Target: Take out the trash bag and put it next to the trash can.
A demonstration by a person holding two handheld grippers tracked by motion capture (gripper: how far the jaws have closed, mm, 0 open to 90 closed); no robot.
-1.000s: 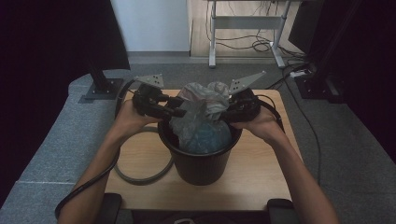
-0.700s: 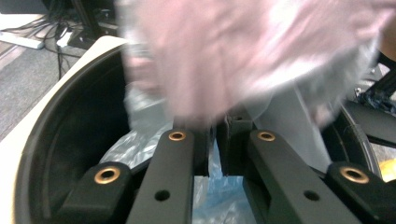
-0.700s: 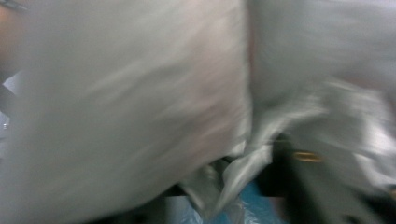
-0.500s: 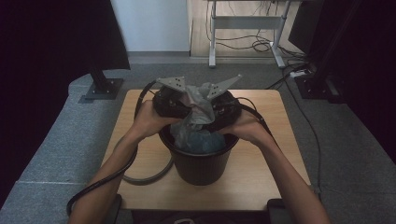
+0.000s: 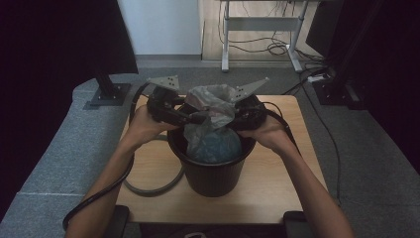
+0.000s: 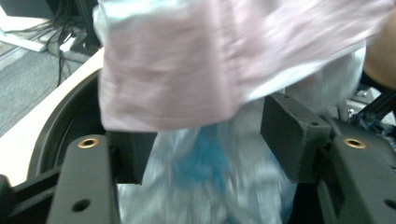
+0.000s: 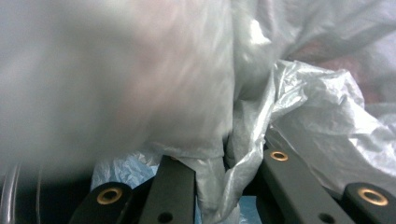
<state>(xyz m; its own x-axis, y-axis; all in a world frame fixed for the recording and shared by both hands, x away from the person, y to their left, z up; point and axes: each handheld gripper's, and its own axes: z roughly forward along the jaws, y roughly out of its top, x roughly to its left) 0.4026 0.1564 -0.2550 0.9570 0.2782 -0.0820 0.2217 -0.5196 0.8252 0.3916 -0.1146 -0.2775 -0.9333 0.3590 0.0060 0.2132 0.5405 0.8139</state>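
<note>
On the wooden table, centre: black bucket point(image 5: 213, 171), upright, round, its rim just below both grippers.
Table: light wooden top point(image 5: 277, 198), bare to the right of the bucket; grey carpet around it.
Bag: translucent grey-white plastic bag point(image 5: 210, 106), standing in the bucket, its bunched neck raised above the rim between the two grippers; crinkled film shows close up in the right gripper view point(image 7: 317, 116).
Bag contents: blue mass point(image 5: 218, 146) seen through the film, sitting inside the bucket, below the neck; also visible through the film in the left gripper view point(image 6: 205, 158).
Left gripper: left gripper point(image 5: 195, 118), held level at the bucket's left rim, pointing toward the bag's neck; grey three-cornered plate on top.
Left gripper, jaws: apart, having just been opening; in the left gripper view point(image 6: 205, 140) bag film lies between and over them, the pads not pressing on it.
Right gripper: right gripper point(image 5: 234, 118), held level at the bucket's right rim, facing the left one across the neck.
Right gripper, jaws: drawn close, having just been closing; in the right gripper view point(image 7: 224, 175) a fold of bag film is pinched between them.
Hands: left hand point(image 5: 143, 124) and right hand point(image 5: 267, 134), each wrapped round its gripper's body.
Cable: grey cable loop point(image 5: 153, 188) lying on the table, left of the bucket, touching its base.
Focus: left gripper view blurred; fine detail of the film not readable.
</note>
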